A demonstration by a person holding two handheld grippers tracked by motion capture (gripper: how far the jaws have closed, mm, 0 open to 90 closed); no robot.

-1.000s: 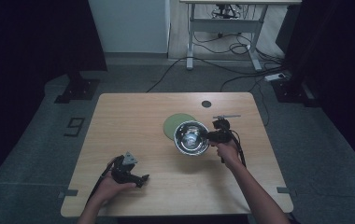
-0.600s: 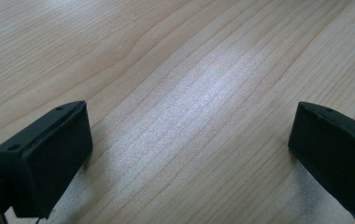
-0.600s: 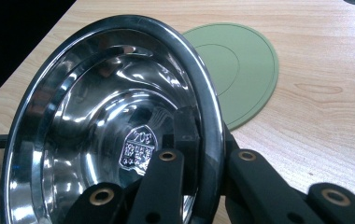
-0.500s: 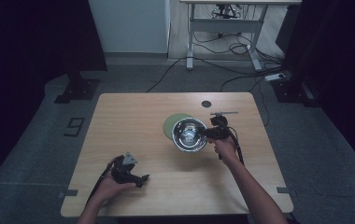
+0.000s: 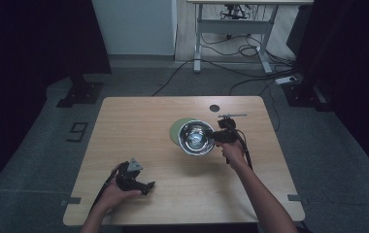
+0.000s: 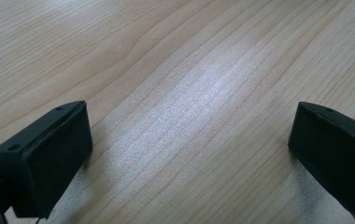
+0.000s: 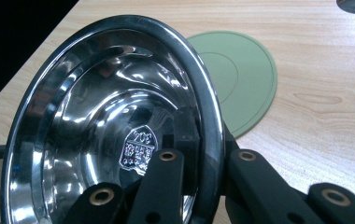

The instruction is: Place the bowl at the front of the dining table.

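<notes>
1. The left gripper [image 5: 149, 185] is rested on the bare wooden table [image 5: 139, 121] near its front left, its jaws spread wide with nothing between them.
2. A steel bowl [image 5: 195, 137] is held tilted above the table, overlapping the green mat [image 5: 176, 127].
3. The bowl's rim is clamped by the right gripper [image 5: 215, 136].

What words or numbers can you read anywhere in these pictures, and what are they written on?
Stamped mark on the inside bottom of the steel bowl: a small shield-shaped emblem with tiny characters, too small and blurred to read.
"9": a shape like this digit on the dark mat on the floor left of the table; too small to be sure.
Green mat, right gripper, left gripper: no writing visible.
</notes>
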